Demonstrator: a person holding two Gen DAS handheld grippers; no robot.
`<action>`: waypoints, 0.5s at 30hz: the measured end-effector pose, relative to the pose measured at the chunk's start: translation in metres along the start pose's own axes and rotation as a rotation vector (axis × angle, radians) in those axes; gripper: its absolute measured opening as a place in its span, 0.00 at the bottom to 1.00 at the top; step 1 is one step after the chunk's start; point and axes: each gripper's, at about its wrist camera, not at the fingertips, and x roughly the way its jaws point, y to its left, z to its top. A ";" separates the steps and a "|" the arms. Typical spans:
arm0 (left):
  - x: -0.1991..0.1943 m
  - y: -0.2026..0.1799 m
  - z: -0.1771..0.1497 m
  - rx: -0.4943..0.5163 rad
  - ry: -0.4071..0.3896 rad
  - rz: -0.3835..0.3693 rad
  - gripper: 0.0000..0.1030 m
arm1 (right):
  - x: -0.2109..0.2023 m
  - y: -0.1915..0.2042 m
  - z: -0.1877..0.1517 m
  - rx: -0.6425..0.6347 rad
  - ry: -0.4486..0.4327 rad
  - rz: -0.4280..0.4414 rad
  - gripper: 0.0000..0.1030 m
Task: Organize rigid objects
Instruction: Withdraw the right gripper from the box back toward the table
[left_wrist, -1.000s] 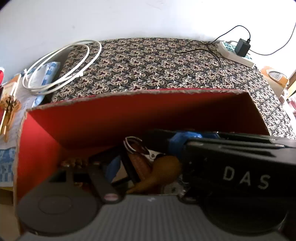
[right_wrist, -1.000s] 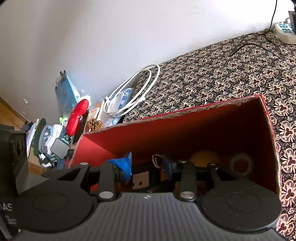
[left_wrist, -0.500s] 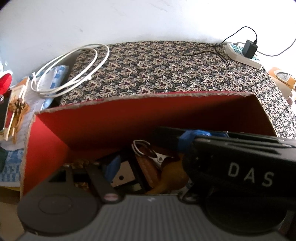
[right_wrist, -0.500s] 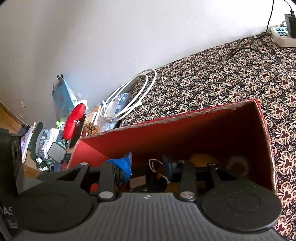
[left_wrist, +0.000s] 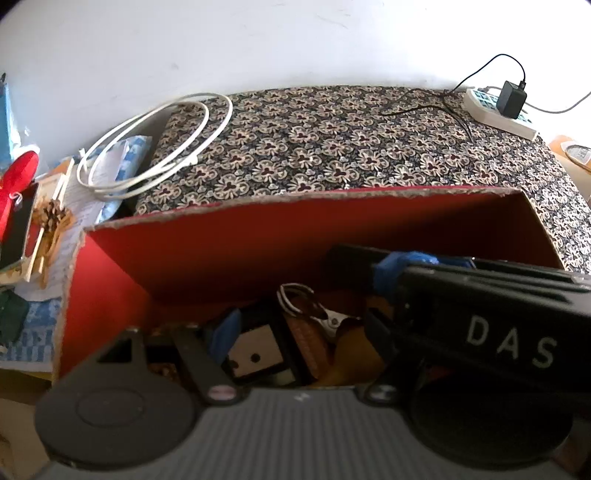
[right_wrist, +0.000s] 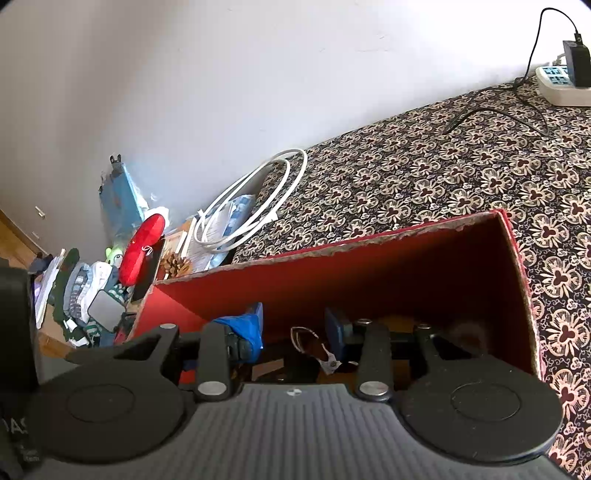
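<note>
Both my grippers point down into the red cardboard box (left_wrist: 236, 254), which sits on the patterned cloth (left_wrist: 332, 147). My left gripper (left_wrist: 295, 343) has its fingers spread wide with nothing pinched; between and just below them lie a white tile with two dark dots (left_wrist: 255, 354), a brown leather strap with a metal clip (left_wrist: 314, 325) and a tan rounded object (left_wrist: 351, 362). My right gripper (right_wrist: 295, 332) also hangs inside the box, its blue-tipped fingers (right_wrist: 247, 328) apart; the clip sits low between them, and I cannot tell whether either pad touches it. Its black body crosses the right side of my left view. Beyond the box's far wall, off to the left, a coiled white cable (left_wrist: 155, 147) rests on the cloth's edge.
</note>
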 end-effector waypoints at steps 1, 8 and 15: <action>0.000 -0.001 0.000 0.002 -0.001 0.006 0.75 | 0.000 0.000 0.001 0.001 0.000 -0.003 0.21; -0.002 -0.005 -0.001 0.020 -0.020 0.045 0.75 | 0.001 -0.002 0.001 0.020 -0.009 -0.041 0.21; -0.002 -0.005 -0.001 0.020 -0.025 0.073 0.75 | -0.001 -0.004 0.001 0.046 -0.012 -0.075 0.21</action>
